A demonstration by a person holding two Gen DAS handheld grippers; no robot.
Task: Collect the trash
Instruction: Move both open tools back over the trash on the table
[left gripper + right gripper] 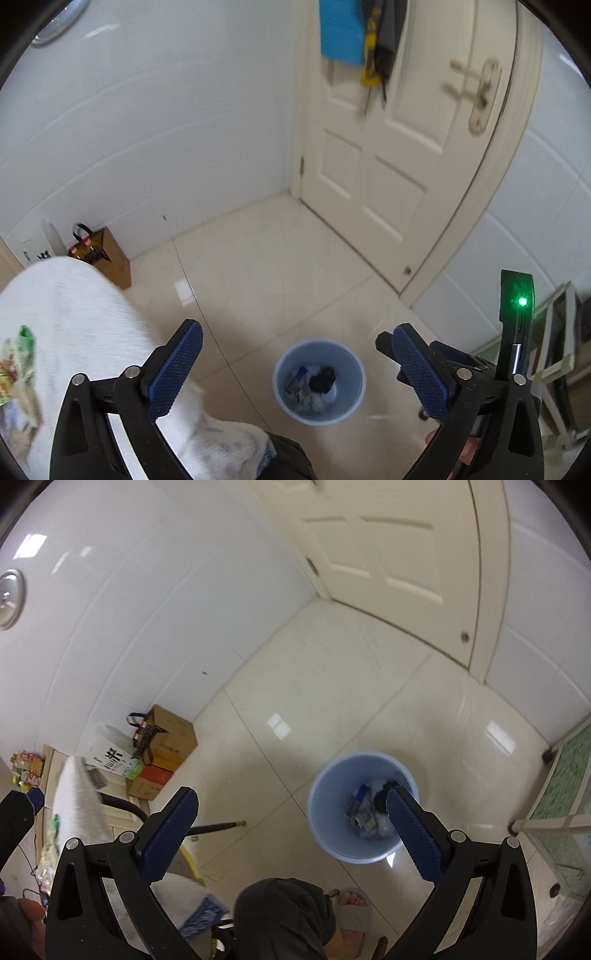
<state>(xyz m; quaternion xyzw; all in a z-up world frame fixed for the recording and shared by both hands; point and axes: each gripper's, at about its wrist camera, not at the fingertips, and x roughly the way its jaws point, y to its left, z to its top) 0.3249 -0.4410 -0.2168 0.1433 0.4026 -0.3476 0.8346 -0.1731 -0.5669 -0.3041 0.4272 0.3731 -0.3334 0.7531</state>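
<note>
Both my grippers stand wide with nothing between the pads: the left gripper (291, 365) and the right gripper (291, 834) each look down past their fingers at the blue bin (319, 380) on the floor tiles below. From the left one the bin sits straight ahead between the fingers; from the right one it lies under the right finger, with trash (369, 808) already heaped in its bottom. More trash (16, 373), crumpled wrappers, lies to my far left on the white cloth (77, 321). I judge the next pick belongs there, so I should swing the left gripper over it, keep the jaws wide until the pads straddle a wrapper, and pinch without catching the cloth.
</note>
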